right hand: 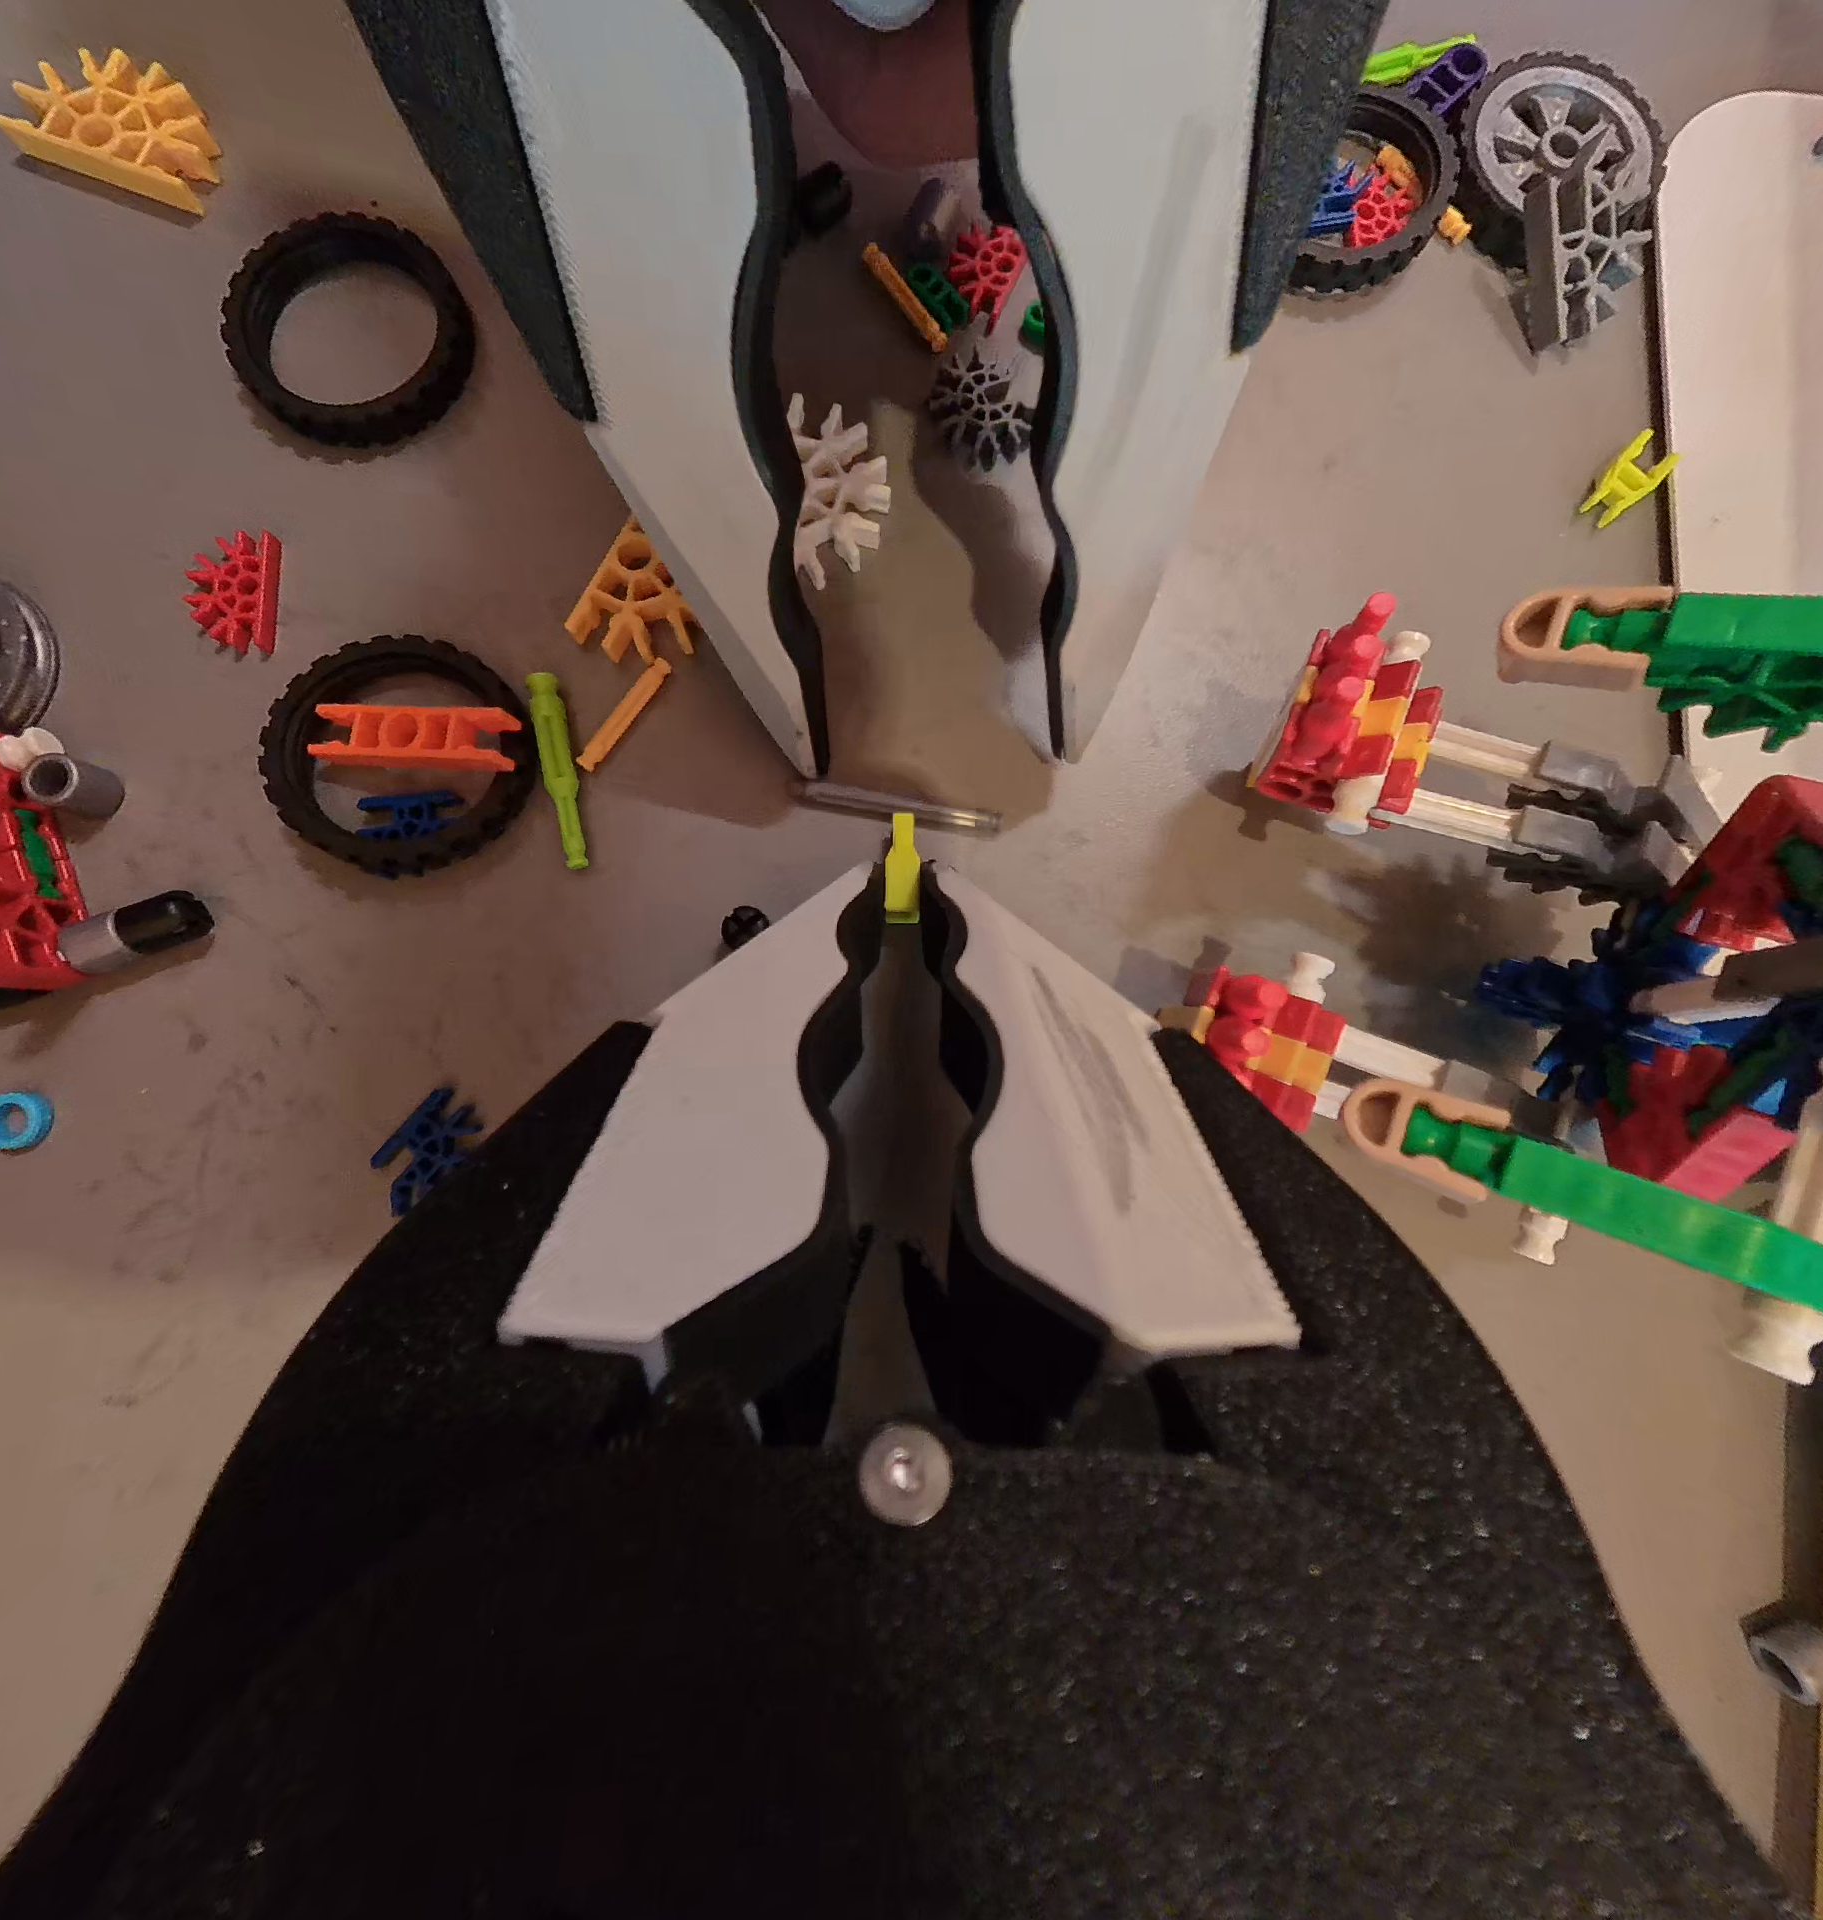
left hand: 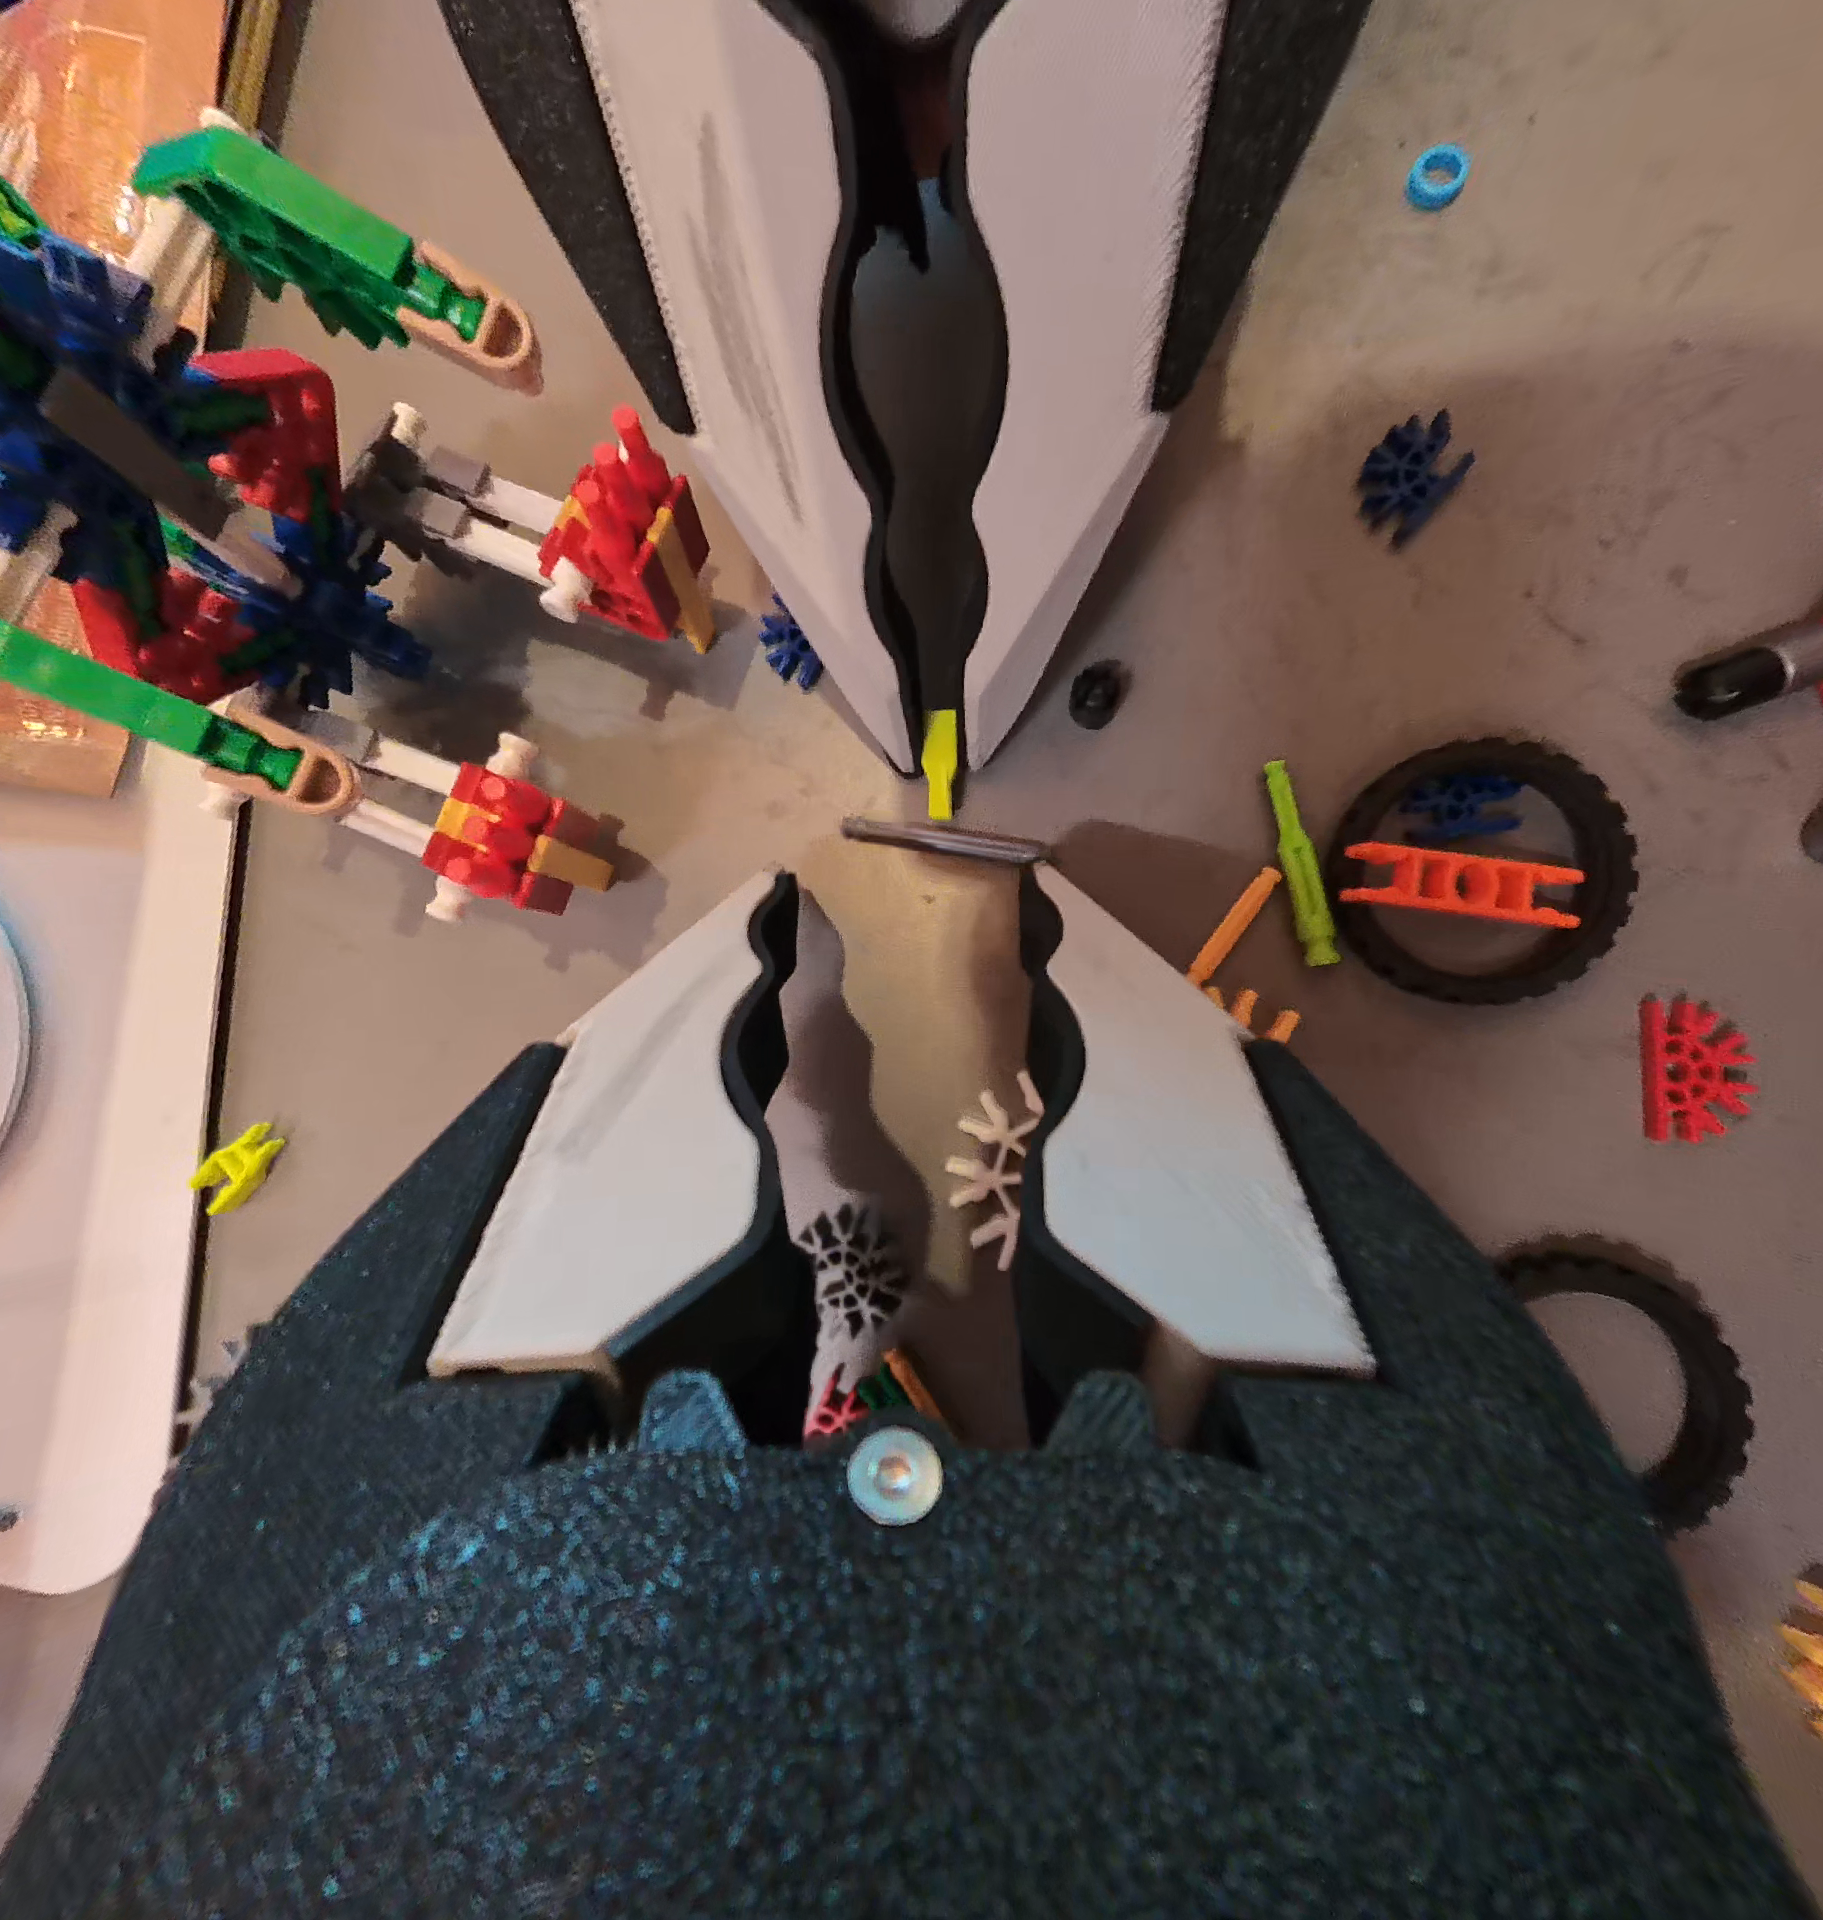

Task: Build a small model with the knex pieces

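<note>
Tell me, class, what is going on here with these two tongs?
The right tongs are shut on a small yellow-green rod, its tip pointing at a thin grey rod. The left tongs are open, their tips beside that grey rod. Loose construction pieces and tyres lie around on the grey table.

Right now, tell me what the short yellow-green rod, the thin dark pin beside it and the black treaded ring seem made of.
Short yellow-green rod: moulded plastic by its look, with a bright, even colour and a dull sheen.
Thin dark pin: possibly metal or clear plastic; a pale glint runs along it.
Black treaded ring: likely rubber, matte, with a knobbly tread.
</note>
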The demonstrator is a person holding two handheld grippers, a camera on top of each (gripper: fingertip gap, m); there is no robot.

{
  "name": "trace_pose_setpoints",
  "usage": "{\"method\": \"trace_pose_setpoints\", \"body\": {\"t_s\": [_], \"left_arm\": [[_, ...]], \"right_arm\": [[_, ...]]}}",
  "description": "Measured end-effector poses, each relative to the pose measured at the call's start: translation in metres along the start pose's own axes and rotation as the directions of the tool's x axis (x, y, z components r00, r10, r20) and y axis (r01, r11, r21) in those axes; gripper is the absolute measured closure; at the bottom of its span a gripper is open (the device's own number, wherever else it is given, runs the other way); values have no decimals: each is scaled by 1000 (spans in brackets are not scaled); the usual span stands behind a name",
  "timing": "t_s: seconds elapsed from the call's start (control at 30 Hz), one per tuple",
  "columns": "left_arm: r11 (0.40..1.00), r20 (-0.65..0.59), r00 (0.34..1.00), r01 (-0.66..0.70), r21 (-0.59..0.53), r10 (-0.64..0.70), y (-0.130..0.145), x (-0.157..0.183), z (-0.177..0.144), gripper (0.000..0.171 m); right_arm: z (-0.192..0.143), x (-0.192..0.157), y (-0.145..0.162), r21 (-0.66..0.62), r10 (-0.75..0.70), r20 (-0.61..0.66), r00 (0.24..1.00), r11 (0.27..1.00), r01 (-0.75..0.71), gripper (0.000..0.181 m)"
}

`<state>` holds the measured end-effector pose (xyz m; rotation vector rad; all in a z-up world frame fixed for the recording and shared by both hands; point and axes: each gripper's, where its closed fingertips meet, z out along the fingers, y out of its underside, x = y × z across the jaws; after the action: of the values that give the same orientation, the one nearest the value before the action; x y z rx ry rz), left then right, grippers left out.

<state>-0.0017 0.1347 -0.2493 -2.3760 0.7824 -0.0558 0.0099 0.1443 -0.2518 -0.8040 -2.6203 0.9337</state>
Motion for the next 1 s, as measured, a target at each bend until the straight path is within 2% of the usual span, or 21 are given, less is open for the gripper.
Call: {"method": "trace_pose_setpoints", "body": {"t_s": [0.27, 0.53, 0.67, 0.83, 0.9, 1.0], "left_arm": [[1000, -23, 1000, -14, 22, 15, -7, 3, 5, 136], [998, 24, 999, -41, 55, 39, -9, 1, 2, 136], [990, 42, 997, -75, 123, 70, -22, 6, -3, 152], [988, 52, 997, -72, 135, 65, -24, 5, -3, 161], [987, 55, 997, -64, 150, 57, -25, 5, -4, 171], [984, 63, 998, -36, 175, 25, -27, 3, -5, 171]], "right_arm": [[0, 0, 0, -2, -1, -2, 1000, 1000, 1, 175], [-2, -4, -8, 29, -5, 12, 1000, 1000, 5, 175], [-6, 0, -11, 41, -7, -12, 1000, 999, 8, 175], [-6, 2, -10, 43, 0, -9, 1000, 999, 0, 176], [-8, 3, -11, 51, 9, -11, 1000, 999, -9, 176], [-9, 3, -11, 64, 22, 2, 1000, 998, -22, 175]]}}
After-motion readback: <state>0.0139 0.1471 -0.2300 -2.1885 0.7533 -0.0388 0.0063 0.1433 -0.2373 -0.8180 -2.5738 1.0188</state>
